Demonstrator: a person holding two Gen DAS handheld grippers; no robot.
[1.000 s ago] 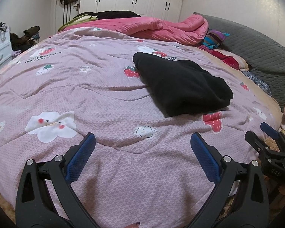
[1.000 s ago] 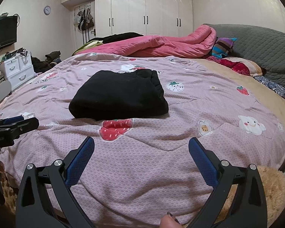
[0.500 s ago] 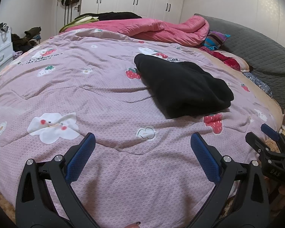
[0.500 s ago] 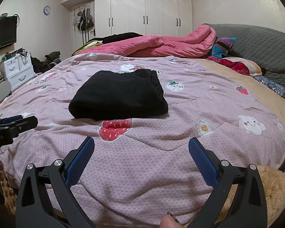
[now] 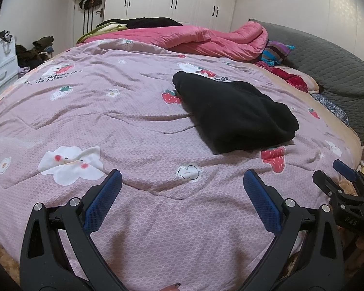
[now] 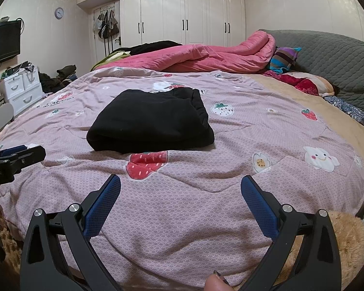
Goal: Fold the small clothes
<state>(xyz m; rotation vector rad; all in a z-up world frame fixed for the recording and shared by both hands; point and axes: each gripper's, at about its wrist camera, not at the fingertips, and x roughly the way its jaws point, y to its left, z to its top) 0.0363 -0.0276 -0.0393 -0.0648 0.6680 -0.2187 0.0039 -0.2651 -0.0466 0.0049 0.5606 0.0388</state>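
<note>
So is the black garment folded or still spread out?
Folded. The black garment lies as a compact stacked rectangle on the pink quilt, doubled layers showing at its near edge.

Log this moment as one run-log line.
left hand-held gripper: open, empty | right hand-held gripper: open, empty | black garment: folded, on pink quilt, untouched | both grippers short of garment

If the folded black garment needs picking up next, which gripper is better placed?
Probably the right gripper: the folded black fleece garment lies almost straight ahead of its open jaws. From the left gripper, also open, it sits off to the right.
</note>
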